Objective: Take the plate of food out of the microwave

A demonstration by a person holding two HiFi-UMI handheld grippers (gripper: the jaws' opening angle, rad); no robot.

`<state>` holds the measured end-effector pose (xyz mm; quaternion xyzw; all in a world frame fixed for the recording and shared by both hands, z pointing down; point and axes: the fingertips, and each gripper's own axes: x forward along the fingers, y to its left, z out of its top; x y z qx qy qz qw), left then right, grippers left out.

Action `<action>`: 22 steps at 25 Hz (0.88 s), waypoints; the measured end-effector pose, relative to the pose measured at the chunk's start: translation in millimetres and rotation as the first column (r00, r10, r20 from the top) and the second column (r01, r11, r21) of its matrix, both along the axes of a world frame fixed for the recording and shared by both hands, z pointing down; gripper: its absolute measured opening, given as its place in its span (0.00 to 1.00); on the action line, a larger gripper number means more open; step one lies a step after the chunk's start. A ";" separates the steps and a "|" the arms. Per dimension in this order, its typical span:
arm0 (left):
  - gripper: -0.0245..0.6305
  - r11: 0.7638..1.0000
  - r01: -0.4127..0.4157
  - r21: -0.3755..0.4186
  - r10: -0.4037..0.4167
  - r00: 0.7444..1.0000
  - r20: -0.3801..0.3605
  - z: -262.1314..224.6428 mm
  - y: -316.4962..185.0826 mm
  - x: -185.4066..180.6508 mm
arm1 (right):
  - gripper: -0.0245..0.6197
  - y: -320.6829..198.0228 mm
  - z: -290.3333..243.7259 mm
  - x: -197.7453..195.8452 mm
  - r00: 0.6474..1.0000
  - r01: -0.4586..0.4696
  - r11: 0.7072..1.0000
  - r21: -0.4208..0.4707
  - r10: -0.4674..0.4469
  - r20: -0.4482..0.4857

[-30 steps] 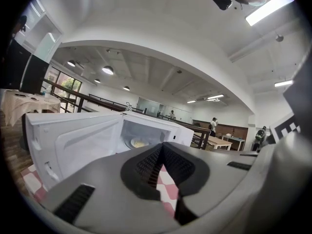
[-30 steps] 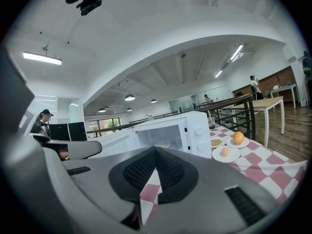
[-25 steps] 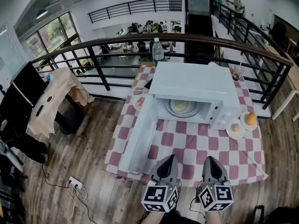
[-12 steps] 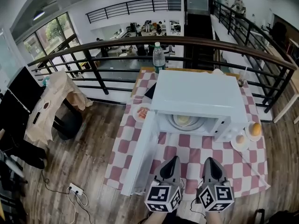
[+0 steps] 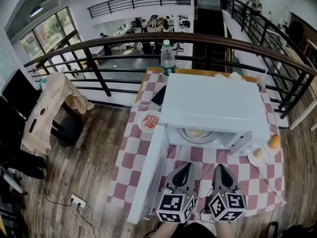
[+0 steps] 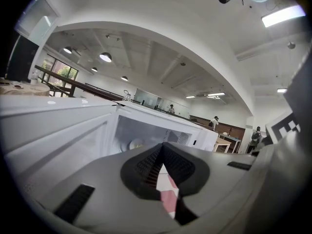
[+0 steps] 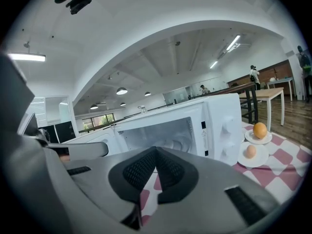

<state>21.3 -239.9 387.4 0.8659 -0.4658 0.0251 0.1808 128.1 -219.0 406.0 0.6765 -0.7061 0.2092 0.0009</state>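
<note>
A white microwave stands on the checked table with its door swung wide open to the left. Inside, the plate of food rests on the turntable, partly hidden under the microwave's top. Both grippers are in front of the opening, side by side, pointing at it. My left gripper is shut and holds nothing. My right gripper is shut too, also with nothing in it. The left gripper view shows the cavity with the plate beyond the joined tips. In the right gripper view the cavity lies beyond the tips.
A plate of reddish food lies left of the microwave, with a dark flat object and a water bottle behind. Small plates with an egg and an orange sit at right. A railing runs behind the table.
The head view has come nearer the table, so the microwave looks larger and its top hides more of the plate. Both grippers stay shut, a little closer to the opening.
</note>
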 end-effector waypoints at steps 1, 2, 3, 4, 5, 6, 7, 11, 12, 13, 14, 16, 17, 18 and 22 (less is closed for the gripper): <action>0.06 1.000 0.000 -0.004 0.000 1.000 0.000 2.2 -4.1 0.1 | 0.03 -3.9 2.6 -0.8 1.000 -0.002 1.000 -0.006 0.002 0.006; 0.05 1.000 0.000 -0.008 0.000 1.000 -0.001 4.5 -8.1 0.1 | 0.03 -7.7 5.1 -2.0 1.000 -0.003 1.000 -0.012 0.003 0.013; 0.05 1.000 0.001 -0.013 -0.001 1.000 -0.003 7.2 -12.1 0.0 | 0.03 -11.2 7.6 -3.1 1.000 -0.003 1.000 -0.017 0.004 0.020; 0.05 1.000 0.003 -0.019 -0.003 1.000 -0.006 10.1 -15.9 0.1 | 0.03 -14.4 10.2 -4.1 1.000 -0.002 1.000 -0.021 0.003 0.025; 0.05 1.000 0.006 -0.026 -0.007 1.000 -0.009 13.3 -19.4 0.2 | 0.03 -17.4 12.9 -4.8 1.000 0.001 1.000 -0.026 0.000 0.029; 0.05 0.999 0.010 -0.033 -0.010 1.000 -0.011 16.4 -22.6 0.3 | 0.03 -20.3 15.8 -5.4 0.999 0.005 1.000 -0.031 -0.004 0.033; 0.05 0.999 0.013 -0.039 -0.014 1.000 -0.011 19.5 -25.3 0.3 | 0.03 -23.2 18.5 -5.7 0.999 0.008 0.999 -0.036 -0.007 0.035; 0.04 0.997 0.035 -0.065 -0.035 0.999 -0.006 30.1 -35.0 -0.3 | 0.03 -34.7 25.2 -4.9 0.999 0.024 0.998 -0.053 -0.022 0.041; 0.04 0.996 0.043 -0.073 -0.043 0.999 -0.006 32.4 -38.1 -0.1 | 0.03 -38.2 25.9 -4.0 0.999 0.030 0.998 -0.055 -0.028 0.039; 0.04 0.995 0.051 -0.080 -0.052 0.999 -0.005 34.5 -41.4 0.1 | 0.04 -41.9 26.2 -2.8 0.999 0.037 0.998 -0.054 -0.035 0.035; 0.04 0.994 0.060 -0.086 -0.060 0.998 -0.004 36.6 -44.7 0.3 | 0.05 -45.6 26.4 -1.7 0.999 0.044 0.998 -0.052 -0.043 0.030; 0.04 0.993 0.073 -0.096 -0.073 0.997 0.002 40.6 -50.5 0.5 | 0.05 -52.2 28.1 0.0 0.998 0.058 0.997 -0.053 -0.057 0.029; 0.04 0.992 0.078 -0.100 -0.077 0.997 0.008 42.8 -52.8 0.3 | 0.05 -55.0 29.9 0.2 0.997 0.066 0.996 -0.057 -0.064 0.035; 0.04 0.991 0.083 -0.105 -0.082 0.997 0.014 45.0 -54.5 -0.1 | 0.05 -57.4 32.1 0.1 0.997 0.073 0.995 -0.063 -0.071 0.043; 0.04 0.987 0.107 -0.116 -0.104 0.994 0.031 53.6 -60.3 -0.7 | 0.07 -67.6 40.8 0.2 0.993 0.104 0.991 -0.080 -0.099 0.062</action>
